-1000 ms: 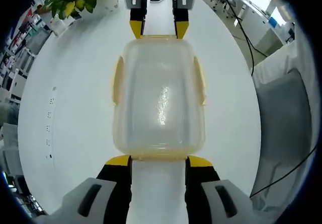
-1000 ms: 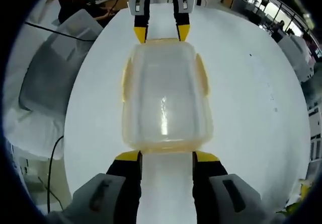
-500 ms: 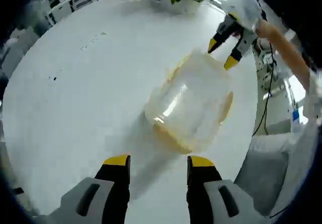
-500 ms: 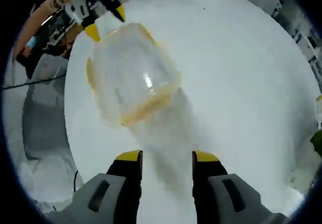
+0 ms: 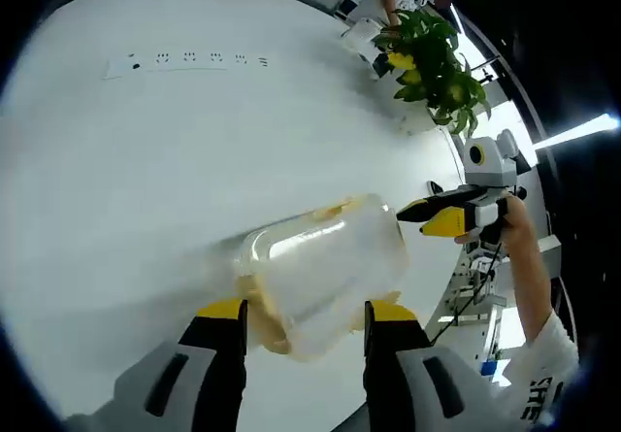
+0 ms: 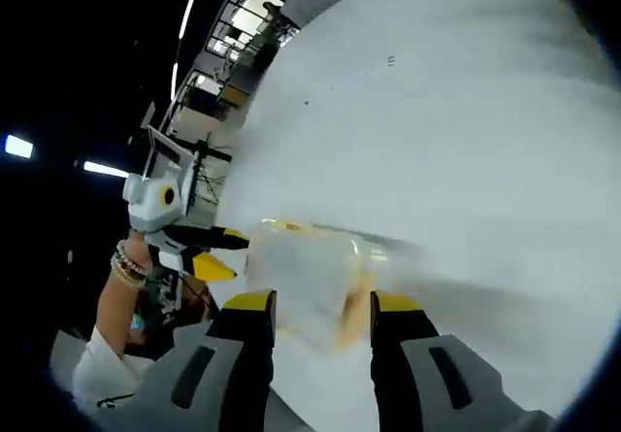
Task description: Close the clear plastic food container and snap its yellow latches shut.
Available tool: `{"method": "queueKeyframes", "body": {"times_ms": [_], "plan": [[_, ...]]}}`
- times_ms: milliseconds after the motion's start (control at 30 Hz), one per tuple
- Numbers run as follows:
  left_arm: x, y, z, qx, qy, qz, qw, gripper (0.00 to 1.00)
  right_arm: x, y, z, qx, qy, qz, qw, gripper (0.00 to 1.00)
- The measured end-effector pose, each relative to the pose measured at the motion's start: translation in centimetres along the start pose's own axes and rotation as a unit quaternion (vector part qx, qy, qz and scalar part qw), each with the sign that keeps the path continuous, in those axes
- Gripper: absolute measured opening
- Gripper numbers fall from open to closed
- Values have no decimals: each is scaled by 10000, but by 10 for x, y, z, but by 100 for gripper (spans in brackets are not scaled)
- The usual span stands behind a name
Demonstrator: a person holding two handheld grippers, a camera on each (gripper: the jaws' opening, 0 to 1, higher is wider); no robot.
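The clear plastic container (image 5: 325,262) with yellow latch edges lies on the white table (image 5: 146,160), lid on top. Its near end reaches in between the yellow tips of my left gripper (image 5: 306,314), whose jaws stand open. My right gripper (image 5: 441,216), held by a person's hand (image 5: 514,233), hovers just past the container's far right corner. In the right gripper view the container (image 6: 310,277) is blurred and sits right at my right gripper (image 6: 322,304), jaws apart. The left gripper (image 6: 199,248) shows at the left there. Whether any jaw touches the container is unclear.
A potted green plant (image 5: 432,63) stands at the far edge of the table. Small dark marks (image 5: 184,60) dot the tabletop far left. A braceleted wrist (image 6: 126,262) holds the left gripper. The table edge (image 5: 456,286) runs close behind the container.
Both views have swung and rolled strongly. A second ago the grippers faced each other at opposite ends of the container; they backed off, and now it lies at an angle close to both pairs of tips.
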State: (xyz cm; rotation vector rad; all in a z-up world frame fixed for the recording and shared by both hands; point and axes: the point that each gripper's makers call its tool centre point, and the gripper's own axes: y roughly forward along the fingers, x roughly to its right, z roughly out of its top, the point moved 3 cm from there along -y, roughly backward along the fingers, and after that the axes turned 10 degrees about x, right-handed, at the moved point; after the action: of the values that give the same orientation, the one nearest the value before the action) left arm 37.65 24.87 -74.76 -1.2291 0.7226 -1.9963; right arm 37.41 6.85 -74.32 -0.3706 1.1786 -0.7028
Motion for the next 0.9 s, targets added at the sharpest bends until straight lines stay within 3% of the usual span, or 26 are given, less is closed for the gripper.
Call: {"method": "queueKeyframes", "body": {"times_ms": [200, 300, 333, 567, 900], "plan": [[-5, 1, -3, -111, -55, 207, 9997, 38, 4, 12, -7, -335, -303, -146, 9989, 31], [-8, 1, -5, -212, 6, 323, 9993, 31, 19, 15, -6, -538, -809, -581, 9936, 23], [-9, 1, -6, -228, 59, 390, 9990, 30, 12, 17, -4, -482, -670, -403, 9958, 24], [-12, 2, -8, -408, 288, 725, 9961, 24, 11, 16, -8, -573, -831, -400, 9941, 23], [-9, 3, -8, -475, 280, 607, 9966, 20, 10, 16, -9, -581, -865, -390, 9938, 22]]}}
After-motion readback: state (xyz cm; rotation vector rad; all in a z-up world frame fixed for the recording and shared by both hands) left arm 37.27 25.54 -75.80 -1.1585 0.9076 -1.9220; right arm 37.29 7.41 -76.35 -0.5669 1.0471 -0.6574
